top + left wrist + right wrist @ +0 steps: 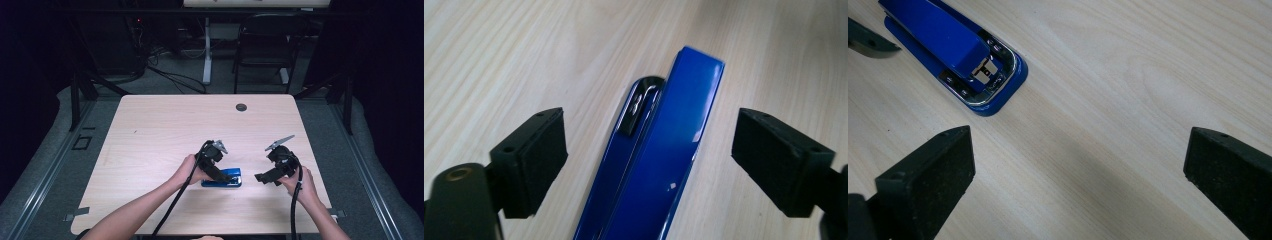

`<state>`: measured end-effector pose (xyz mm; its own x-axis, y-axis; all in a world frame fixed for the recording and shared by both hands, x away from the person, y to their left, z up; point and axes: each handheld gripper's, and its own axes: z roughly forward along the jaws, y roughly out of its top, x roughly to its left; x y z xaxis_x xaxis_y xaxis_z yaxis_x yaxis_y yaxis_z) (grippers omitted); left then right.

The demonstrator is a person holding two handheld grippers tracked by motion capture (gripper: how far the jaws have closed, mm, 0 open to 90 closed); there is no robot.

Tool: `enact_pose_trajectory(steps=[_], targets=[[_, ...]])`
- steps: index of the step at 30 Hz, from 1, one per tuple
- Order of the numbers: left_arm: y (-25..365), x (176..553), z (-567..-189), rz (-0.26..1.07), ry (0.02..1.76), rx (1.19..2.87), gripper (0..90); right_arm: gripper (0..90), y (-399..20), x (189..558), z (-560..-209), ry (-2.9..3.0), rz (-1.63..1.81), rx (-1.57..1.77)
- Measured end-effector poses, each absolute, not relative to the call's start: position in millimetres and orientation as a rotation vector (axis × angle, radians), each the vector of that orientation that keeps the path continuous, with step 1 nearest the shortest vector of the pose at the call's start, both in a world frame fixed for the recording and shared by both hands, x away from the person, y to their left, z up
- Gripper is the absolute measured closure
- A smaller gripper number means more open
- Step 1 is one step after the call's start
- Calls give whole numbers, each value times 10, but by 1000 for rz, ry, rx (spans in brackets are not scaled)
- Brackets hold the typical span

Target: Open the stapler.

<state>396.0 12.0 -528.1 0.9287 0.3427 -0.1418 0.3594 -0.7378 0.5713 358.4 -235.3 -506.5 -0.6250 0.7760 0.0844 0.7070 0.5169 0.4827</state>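
Blue stapler [659,150] between left gripper's [649,155] open jaws, untouched

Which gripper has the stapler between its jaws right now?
The left gripper: the blue stapler lies between its open pads, untouched. The right gripper has only bare table between its jaws.

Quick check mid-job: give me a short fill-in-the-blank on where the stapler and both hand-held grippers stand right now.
1. The stapler lying on the table is ____ in colour.
2. The left hand-held gripper has its jaws ____ on either side of the stapler, pads not touching it.
3. Between the jaws of the right hand-held gripper lies only bare ____.

Missing words: blue; open; table
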Motion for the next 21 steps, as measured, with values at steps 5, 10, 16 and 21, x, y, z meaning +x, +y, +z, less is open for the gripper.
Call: enact_pose_trajectory(steps=[5, 10, 16, 21], targets=[[-40, 3930, -5325, -38, 434, 2477, 229, 0, -2334, 3581, -5080, 2617, 730, 1287], [-124, 3908, -5351, -29, 391, 2492, 356, 0, -2350, 3579, -5089, 2622, 722, 1287], [-173, 3900, -5381, -20, 364, 2491, 454, 3, -2343, 3578, -5092, 2625, 728, 1296], [-200, 3891, -5392, -9, 341, 2489, 539, 9, -2338, 3577, -5101, 2629, 717, 1299]])
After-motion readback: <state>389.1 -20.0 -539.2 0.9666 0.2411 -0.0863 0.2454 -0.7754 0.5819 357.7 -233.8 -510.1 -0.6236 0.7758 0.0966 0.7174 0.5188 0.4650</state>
